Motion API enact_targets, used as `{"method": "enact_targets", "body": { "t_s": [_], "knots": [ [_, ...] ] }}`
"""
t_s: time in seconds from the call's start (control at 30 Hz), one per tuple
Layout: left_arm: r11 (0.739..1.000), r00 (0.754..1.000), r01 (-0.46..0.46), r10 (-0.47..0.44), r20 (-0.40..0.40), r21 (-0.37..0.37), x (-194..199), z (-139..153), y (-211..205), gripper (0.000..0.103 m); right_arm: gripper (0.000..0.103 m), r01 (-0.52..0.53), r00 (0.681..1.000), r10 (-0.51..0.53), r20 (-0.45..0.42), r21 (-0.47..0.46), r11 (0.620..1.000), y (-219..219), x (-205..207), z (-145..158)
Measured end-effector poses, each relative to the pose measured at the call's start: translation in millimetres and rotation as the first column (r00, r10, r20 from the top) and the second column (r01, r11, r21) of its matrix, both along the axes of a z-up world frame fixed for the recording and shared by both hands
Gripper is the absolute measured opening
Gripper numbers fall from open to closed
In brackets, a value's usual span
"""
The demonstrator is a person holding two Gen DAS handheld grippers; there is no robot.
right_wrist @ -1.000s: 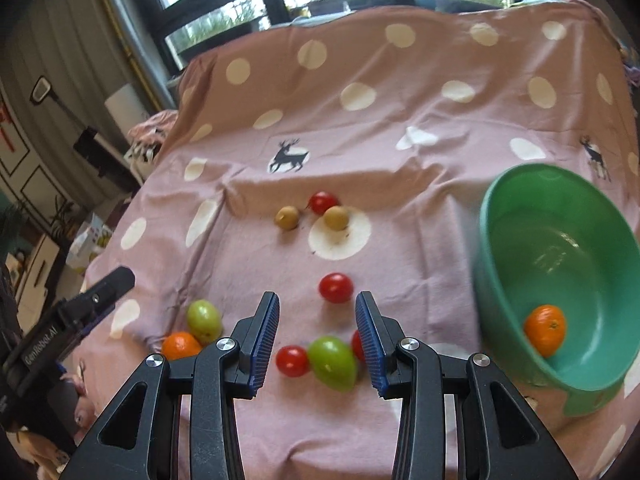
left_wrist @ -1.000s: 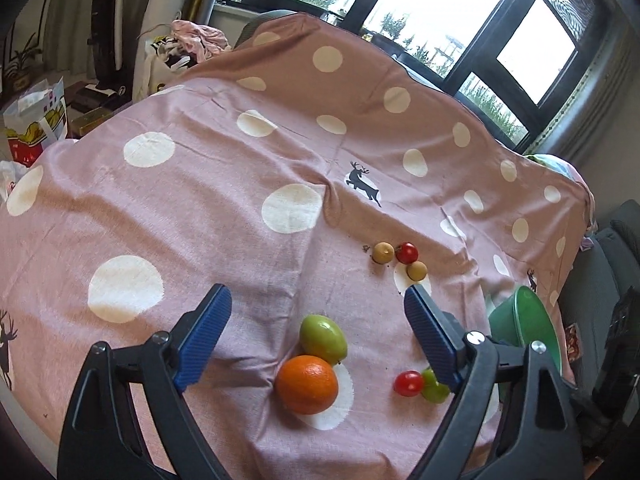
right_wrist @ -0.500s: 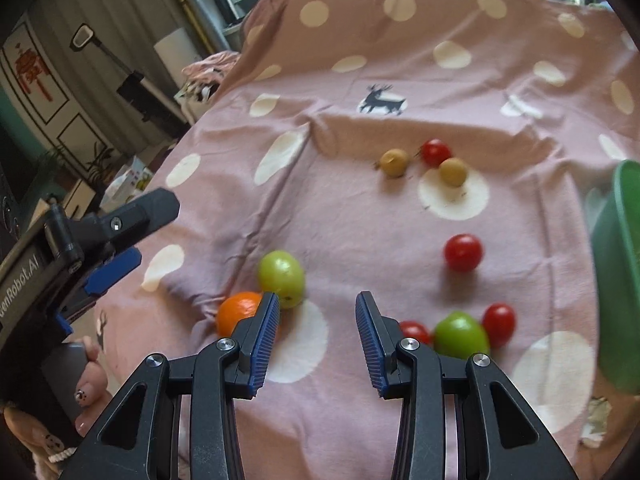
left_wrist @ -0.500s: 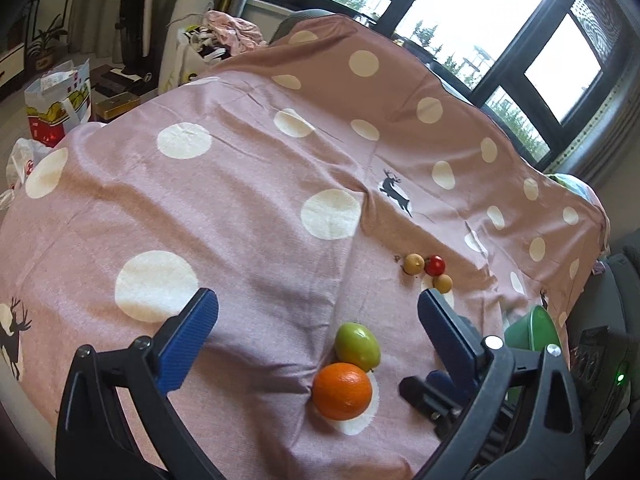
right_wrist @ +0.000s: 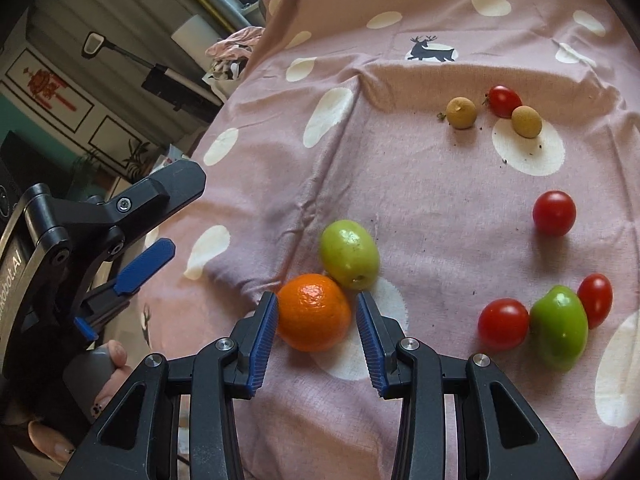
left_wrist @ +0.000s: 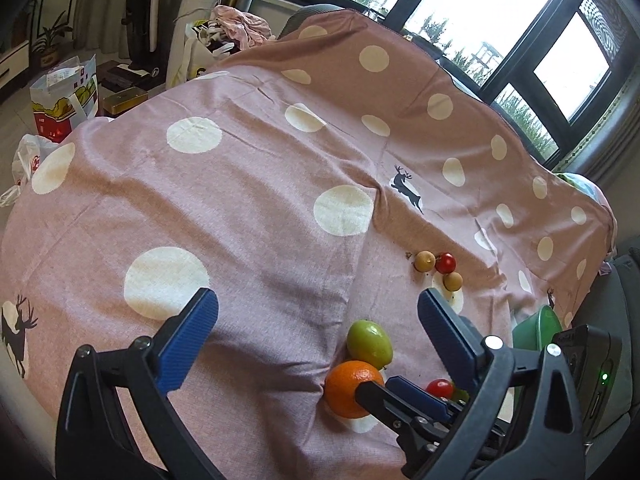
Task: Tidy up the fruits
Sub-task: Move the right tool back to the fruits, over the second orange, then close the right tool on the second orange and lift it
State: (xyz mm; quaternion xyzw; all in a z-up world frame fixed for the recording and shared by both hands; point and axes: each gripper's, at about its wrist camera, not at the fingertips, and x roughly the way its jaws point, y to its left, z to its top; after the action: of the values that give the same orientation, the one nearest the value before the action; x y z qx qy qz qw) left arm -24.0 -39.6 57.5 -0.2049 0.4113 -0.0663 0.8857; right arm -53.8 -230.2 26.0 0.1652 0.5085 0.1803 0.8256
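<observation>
Fruits lie scattered on the pink cloth with white dots and deer prints (right_wrist: 420, 184) that covers the table, most of them toward its near edge. A round orange fruit (right_wrist: 313, 312) sits closest to that edge, touching an oval green fruit (right_wrist: 349, 254) just behind it. The right gripper (right_wrist: 313, 334) reaches down over the orange, its blue ribbed fingers (right_wrist: 262, 340) standing apart on either side of it; the left pad is at the skin, the right one shows a thin gap, so nothing is clamped. Toward the right edge another green fruit (right_wrist: 560, 330) lies with a red cherry tomato (right_wrist: 503, 324) on one side and a second one (right_wrist: 595, 300) on the other, both touching it. A lone red cherry tomato (right_wrist: 554, 213) rests further back, and beyond it two small tan round fruits (right_wrist: 461, 113) flank one more red tomato (right_wrist: 505, 101). The left gripper (left_wrist: 318, 322) hangs above the cloth with its fingers spread wide and nothing between them. A green plastic bowl (left_wrist: 536, 330) shows at the far right edge in the left wrist view. A person's hand (right_wrist: 108, 376) grips the left tool's handle.
</observation>
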Motion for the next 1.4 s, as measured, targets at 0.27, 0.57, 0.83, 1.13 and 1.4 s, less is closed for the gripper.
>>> {"method": "enact_targets", "body": {
  "t_s": [0.27, 0.57, 0.83, 1.13, 1.4],
  "knots": [
    [0.999, 1.0, 0.009, -0.009, 0.004, 0.039, -1.7, 0.2, -5.3, 0.1, 0.045, -0.013, 1.0, 0.014, -0.014, 0.014, 1.0, 6.2, 5.4, -4.6],
    [0.998, 1.0, 0.014, -0.014, -0.002, 0.054, -1.0, -0.7, -7.5, 0.1, 0.045, -0.019, 1.0, 0.019, -0.021, 0.001, 1.0, 12.5, 7.7, -9.9],
    [0.998, 1.0, 0.021, -0.021, -0.007, 0.059, -0.8, -1.8, -8.4, 0.1, 0.045, 0.009, 0.999, -0.007, -0.037, 0.031, 0.999, -5.6, 8.3, -8.2],
    [0.993, 0.997, 0.079, -0.076, -0.028, 0.092, -1.0, -5.4, -26.5, 0.099, 0.045, 0.105, 0.988, -0.093, -0.126, 0.09, 0.99, -46.9, 13.6, -15.1],
    [0.981, 0.984, 0.168, -0.162, -0.075, 0.093, -1.4, -12.4, -44.4, 0.088, 0.045, 0.182, 0.981, -0.176, -0.085, 0.056, 0.982, -63.9, 11.6, -7.5]
  ]
}}
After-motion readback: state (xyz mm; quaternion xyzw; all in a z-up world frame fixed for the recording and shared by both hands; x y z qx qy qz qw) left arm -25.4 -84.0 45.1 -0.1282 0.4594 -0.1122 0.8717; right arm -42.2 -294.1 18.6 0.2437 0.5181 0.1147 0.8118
